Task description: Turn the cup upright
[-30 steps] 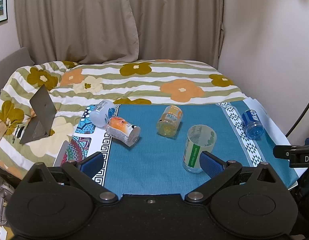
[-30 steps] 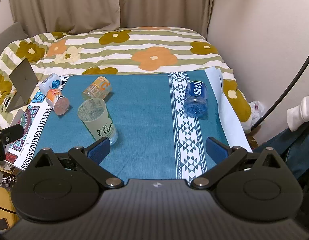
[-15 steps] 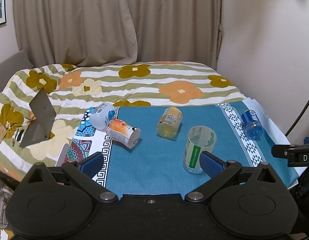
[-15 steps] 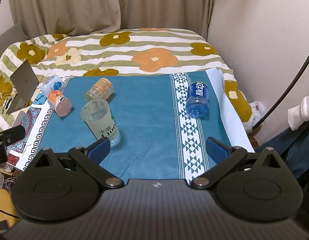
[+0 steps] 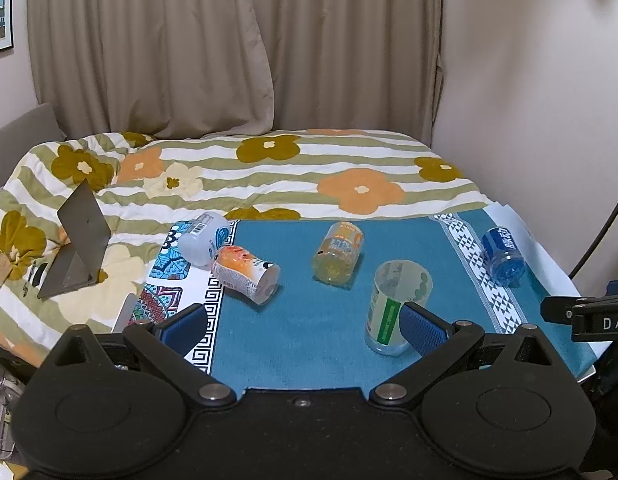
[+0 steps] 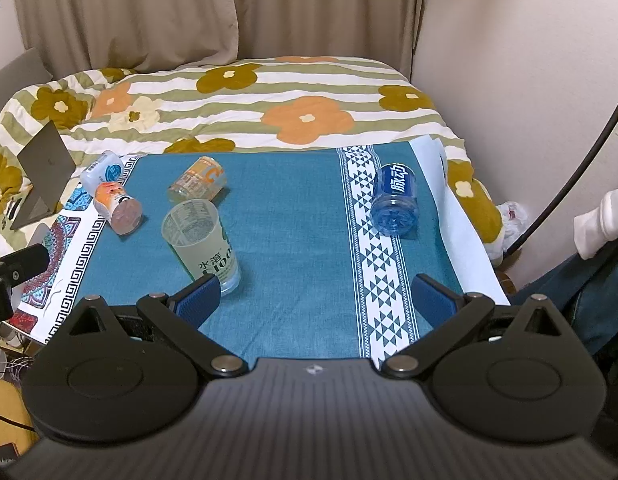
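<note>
A frosted cup with a green label (image 5: 393, 308) stands upright on the blue cloth (image 5: 301, 332), mouth up; it also shows in the right wrist view (image 6: 203, 240). Several cups lie on their sides: an orange-yellow one (image 5: 338, 251), an orange-white one (image 5: 245, 274), a white-blue one (image 5: 203, 238) and a blue one (image 5: 502, 254). My left gripper (image 5: 303, 326) is open and empty, its right fingertip just in front of the upright cup. My right gripper (image 6: 315, 298) is open and empty, near the cloth's front edge.
The cloth lies on a bed with a floral striped quilt (image 5: 269, 176). A grey tablet stand (image 5: 75, 240) sits on the quilt at the left. Curtains and a wall stand behind. A dark cable (image 6: 569, 184) hangs at the right.
Both grippers have drawn back and risen slightly; the scene sits lower in both views. The cups have not moved.
</note>
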### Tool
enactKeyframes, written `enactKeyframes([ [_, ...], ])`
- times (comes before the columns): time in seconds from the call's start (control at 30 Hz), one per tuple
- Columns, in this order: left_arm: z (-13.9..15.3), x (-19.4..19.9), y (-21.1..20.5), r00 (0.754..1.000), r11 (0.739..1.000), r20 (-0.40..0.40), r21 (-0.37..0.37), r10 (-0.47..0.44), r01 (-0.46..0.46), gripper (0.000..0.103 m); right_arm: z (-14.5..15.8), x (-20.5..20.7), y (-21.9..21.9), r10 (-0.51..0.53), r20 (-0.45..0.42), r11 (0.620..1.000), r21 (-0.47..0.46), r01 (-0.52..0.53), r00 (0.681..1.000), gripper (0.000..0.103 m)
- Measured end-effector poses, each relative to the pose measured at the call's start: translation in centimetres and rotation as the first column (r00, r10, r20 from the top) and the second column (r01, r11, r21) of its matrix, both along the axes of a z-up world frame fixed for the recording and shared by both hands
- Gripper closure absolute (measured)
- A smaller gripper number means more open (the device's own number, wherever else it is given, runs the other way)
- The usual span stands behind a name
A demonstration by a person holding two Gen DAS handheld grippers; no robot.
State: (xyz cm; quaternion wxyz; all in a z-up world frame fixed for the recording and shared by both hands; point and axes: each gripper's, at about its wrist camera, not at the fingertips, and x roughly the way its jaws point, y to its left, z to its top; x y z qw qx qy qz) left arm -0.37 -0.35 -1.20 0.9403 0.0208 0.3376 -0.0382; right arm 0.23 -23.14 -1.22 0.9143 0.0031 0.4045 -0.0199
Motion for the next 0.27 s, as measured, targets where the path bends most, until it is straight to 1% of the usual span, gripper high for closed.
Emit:
enactKeyframes([
  [0.27,-0.06,0.14,-0.03,1.0,1.0,0.01,-0.001,-0.008,0.008,0.0,-0.12,0.15,0.06,-0.001,-0.004,1.0,-0.001,0.001,1.0,0.0],
])
